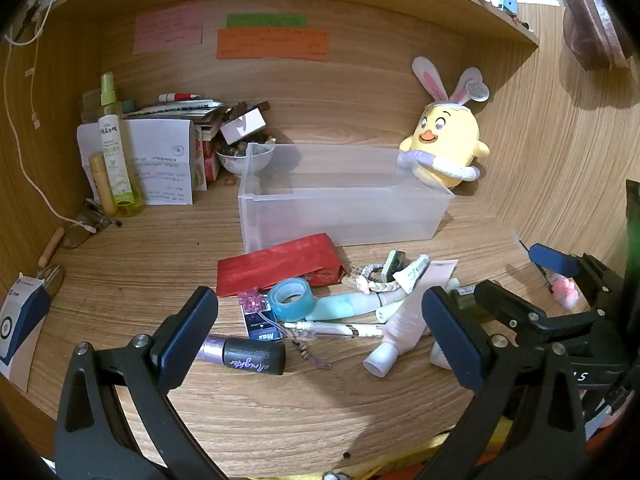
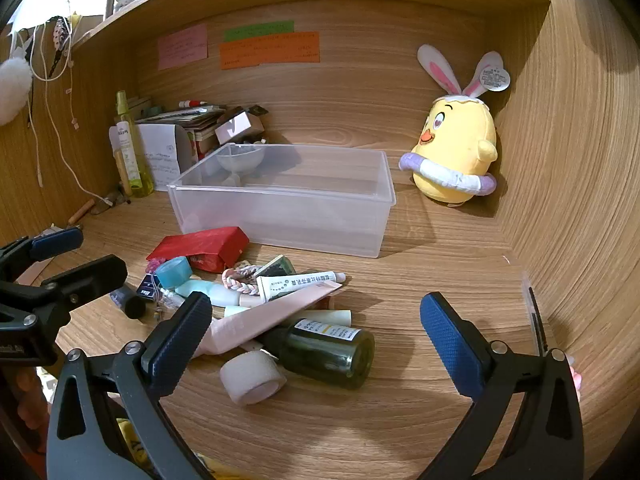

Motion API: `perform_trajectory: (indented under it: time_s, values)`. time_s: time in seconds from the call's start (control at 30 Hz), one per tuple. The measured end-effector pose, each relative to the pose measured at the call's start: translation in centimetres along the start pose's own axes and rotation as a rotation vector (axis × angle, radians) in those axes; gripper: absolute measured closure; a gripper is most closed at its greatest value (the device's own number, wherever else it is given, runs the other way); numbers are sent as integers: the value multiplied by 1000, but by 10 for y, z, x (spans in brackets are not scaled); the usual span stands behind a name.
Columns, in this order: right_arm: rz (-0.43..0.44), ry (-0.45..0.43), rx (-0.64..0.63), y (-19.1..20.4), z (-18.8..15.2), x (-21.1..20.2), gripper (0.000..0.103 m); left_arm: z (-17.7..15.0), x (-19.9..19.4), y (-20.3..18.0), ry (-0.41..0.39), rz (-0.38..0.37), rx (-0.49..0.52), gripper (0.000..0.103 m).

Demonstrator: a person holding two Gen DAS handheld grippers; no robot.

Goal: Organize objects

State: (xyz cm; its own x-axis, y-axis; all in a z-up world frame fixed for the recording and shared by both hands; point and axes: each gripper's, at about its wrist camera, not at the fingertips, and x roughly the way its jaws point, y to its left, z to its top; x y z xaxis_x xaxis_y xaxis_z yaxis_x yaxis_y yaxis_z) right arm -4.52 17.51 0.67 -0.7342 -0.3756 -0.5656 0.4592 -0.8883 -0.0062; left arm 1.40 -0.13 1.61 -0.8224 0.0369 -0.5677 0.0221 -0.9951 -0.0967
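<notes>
On the wooden table (image 1: 120, 280), seen from the left wrist, the left hand-held gripper (image 1: 320, 334) hung spread and empty over a heap of toiletries (image 1: 360, 312) lying just before an empty clear bin (image 1: 344, 196), apparently their destination. From the right wrist, the right hand-held gripper (image 2: 316, 334), also spread, hovered above a dark bottle (image 2: 328, 350), holding nothing.

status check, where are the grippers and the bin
Left gripper and right gripper open, holding nothing. Clear bin empty, behind the pile. Red pouch lies against the bin's front.
</notes>
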Motion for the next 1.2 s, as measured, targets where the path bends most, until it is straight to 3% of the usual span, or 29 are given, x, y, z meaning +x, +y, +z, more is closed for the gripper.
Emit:
perform_trajectory:
  time_s: [1.2]
  values:
    - [4,21,6,-2,-6,6,0,-12,9,14,43,8,-38,0]
